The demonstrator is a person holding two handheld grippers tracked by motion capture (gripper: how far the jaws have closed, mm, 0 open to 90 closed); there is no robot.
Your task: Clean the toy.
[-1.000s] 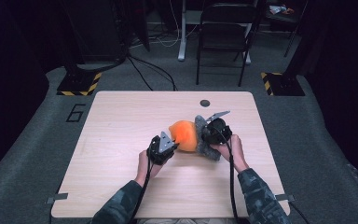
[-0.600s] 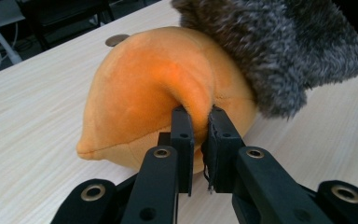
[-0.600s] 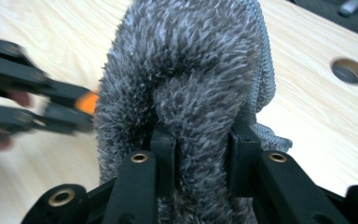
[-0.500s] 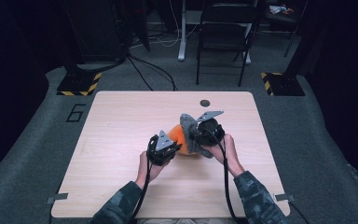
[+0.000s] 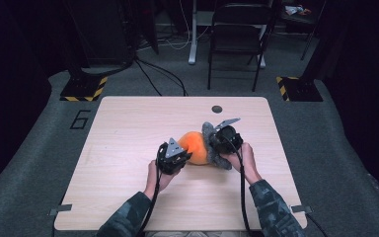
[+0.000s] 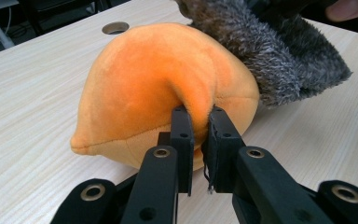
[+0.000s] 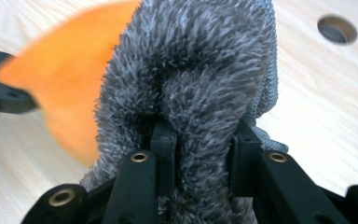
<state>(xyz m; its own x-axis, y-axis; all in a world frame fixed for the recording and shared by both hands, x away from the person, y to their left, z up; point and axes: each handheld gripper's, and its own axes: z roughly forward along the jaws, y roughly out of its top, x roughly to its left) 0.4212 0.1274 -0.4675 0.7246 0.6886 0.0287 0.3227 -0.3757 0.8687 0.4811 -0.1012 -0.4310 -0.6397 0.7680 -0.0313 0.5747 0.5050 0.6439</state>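
An orange plush toy point(image 5: 196, 146) lies at the table's middle, with a shaggy grey cloth point(image 5: 211, 143) against its right side. My left gripper point(image 5: 178, 157) is shut on a pinched fold of the orange plush point(image 6: 168, 88); its jaws point(image 6: 198, 128) squeeze the fabric between them. My right gripper point(image 5: 218, 142) is shut on a thick bunch of the grey cloth point(image 7: 200, 93), which bulges between its jaws point(image 7: 200, 140). In the right gripper view the orange plush point(image 7: 70, 88) is blurred behind the cloth.
The light wooden table point(image 5: 128, 143) has a round cable hole point(image 5: 217, 109) near its far edge. A black chair point(image 5: 237, 39) and cables on the floor stand beyond the table. Yellow-black striped feet point(image 5: 81, 91) sit at the far corners.
My right gripper lifted and swung the grey cloth left over the plush, then came back down to the right. The left gripper kept its hold and barely moved.
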